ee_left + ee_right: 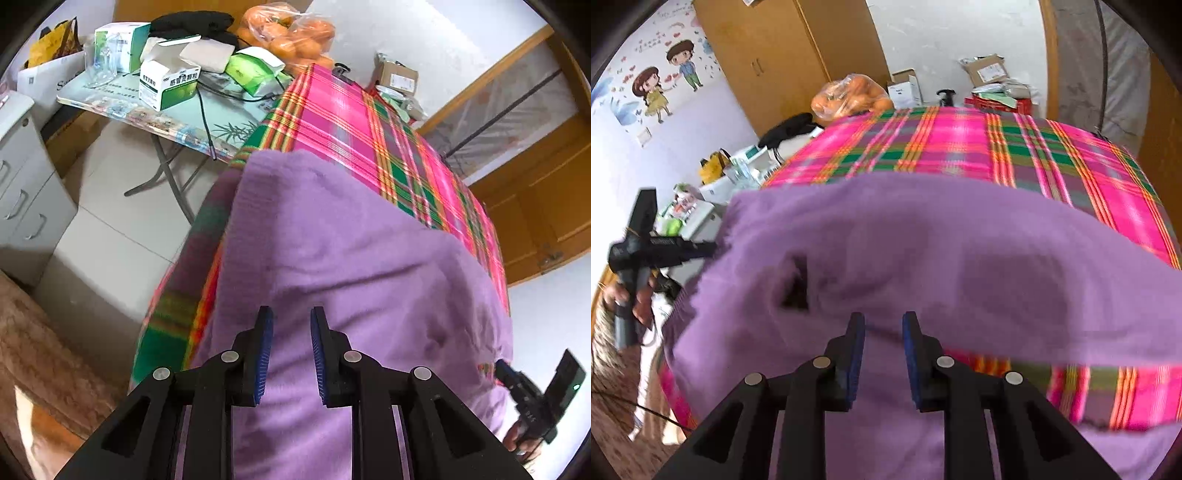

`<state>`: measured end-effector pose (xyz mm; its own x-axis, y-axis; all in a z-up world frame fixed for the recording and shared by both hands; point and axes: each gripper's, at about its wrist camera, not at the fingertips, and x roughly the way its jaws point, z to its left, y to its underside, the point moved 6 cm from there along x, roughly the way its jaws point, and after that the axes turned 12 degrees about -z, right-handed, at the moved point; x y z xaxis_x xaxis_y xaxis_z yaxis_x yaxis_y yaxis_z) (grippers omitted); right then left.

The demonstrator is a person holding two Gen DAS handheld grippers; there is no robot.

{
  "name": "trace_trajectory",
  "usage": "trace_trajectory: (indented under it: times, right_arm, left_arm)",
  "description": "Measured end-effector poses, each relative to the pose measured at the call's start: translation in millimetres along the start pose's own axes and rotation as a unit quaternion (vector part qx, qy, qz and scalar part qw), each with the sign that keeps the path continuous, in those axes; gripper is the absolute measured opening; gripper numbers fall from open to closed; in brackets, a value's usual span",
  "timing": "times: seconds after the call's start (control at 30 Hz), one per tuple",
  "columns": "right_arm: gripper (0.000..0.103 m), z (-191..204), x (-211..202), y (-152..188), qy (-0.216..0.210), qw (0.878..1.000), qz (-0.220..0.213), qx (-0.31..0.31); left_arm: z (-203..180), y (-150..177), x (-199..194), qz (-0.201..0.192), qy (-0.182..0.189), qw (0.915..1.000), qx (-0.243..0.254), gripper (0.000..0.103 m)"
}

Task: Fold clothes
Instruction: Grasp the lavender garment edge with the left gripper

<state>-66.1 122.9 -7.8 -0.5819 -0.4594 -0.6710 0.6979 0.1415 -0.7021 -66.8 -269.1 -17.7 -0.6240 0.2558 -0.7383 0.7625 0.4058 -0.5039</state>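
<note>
A pink, green and orange plaid cloth [960, 147] covers the tabletop, with wooden cupboards [783, 55] and a white wall behind it; a folding side table [155, 110] beside it carries green-and-white boxes [166, 85], and a bag of oranges [291, 37] sits at the far end. A purple fleece garment [351, 240] lies across the near part of the plaid cloth, one edge hanging over the tabletop's side. The left gripper [291, 354] points down over the garment with its blue-padded fingers [264, 354] narrowly parted; purple fabric fills the gap, but whether they pinch it I cannot tell. The right gripper [883, 356] is over the garment's near edge, fingers [910, 358] likewise slightly apart, with a fold of fabric raised just ahead of them; a grip cannot be confirmed.
</note>
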Motion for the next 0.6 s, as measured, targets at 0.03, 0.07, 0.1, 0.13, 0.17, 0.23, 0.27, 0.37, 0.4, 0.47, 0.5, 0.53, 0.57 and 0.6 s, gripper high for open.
trace_trajectory:
  times: [0.03,0.07,0.1,0.13,0.17,0.23,0.27,0.37,0.4,0.47,0.5,0.53,0.57,0.6]
  right_arm:
    - [0.022,5.8,0.6,6.4,-0.007,1.000,0.003,-0.004]
    - [0.022,13.1,2.1,12.4,-0.016,1.000,0.007,-0.010]
    - [0.022,20.3,3.6,18.4,-0.026,1.000,0.010,-0.015]
    - [0.022,27.6,7.7,23.3,-0.033,0.999,0.016,-0.019]
    - [0.022,35.0,12.6,27.9,-0.039,0.999,0.023,-0.023]
    - [0.022,50.2,22.3,30.9,-0.056,0.998,0.025,-0.026]
    - [0.022,57.8,27.2,32.0,-0.064,0.997,0.025,-0.026]
    - [0.022,73.8,45.5,30.2,-0.050,0.998,0.031,-0.038]
    - [0.022,78.9,51.7,29.4,-0.044,0.998,0.033,-0.042]
    - [0.022,86.4,63.2,25.7,-0.027,0.998,0.028,-0.047]
    - [0.022,85.7,64.5,23.5,-0.021,0.998,0.024,-0.045]
    - [0.022,85.2,67.6,21.6,-0.015,0.999,0.024,-0.042]
    - [0.022,85.3,69.3,20.7,-0.011,0.999,0.023,-0.041]
    - [0.022,85.5,70.4,20.1,-0.006,0.999,0.022,-0.040]
  left_arm:
    - [-2.0,2.8,-4.0,-0.002,0.005,1.0000,0.002,0.021]
    - [-3.7,5.8,-8.4,-0.005,0.009,0.9999,0.003,0.021]
    - [-5.5,8.7,-12.3,-0.009,0.011,0.9999,0.006,0.021]
    - [-7.2,12.1,-15.4,-0.010,0.011,0.9998,0.010,0.021]
    - [-8.7,16.0,-18.2,-0.009,0.011,0.9998,0.015,0.021]
    - [-10.3,26.0,-22.4,-0.002,0.014,0.9997,0.020,0.021]
    - [-10.9,31.3,-24.3,0.002,0.016,0.9996,0.023,0.021]
    - [-7.9,46.5,-28.5,0.013,0.018,0.9995,0.025,0.021]
    - [-5.4,51.3,-29.4,0.016,0.017,0.9995,0.023,0.021]
    - [3.6,55.4,-31.4,0.014,0.007,0.9997,0.016,0.021]
    - [8.8,56.5,-32.5,0.012,0.002,0.9999,0.012,0.021]
    - [13.9,57.7,-33.6,0.009,-0.004,0.9999,0.007,0.021]
    - [18.4,58.1,-34.5,0.008,-0.006,0.9999,0.002,0.021]
    - [22.0,57.8,-35.1,0.007,-0.004,1.0000,-0.004,0.021]
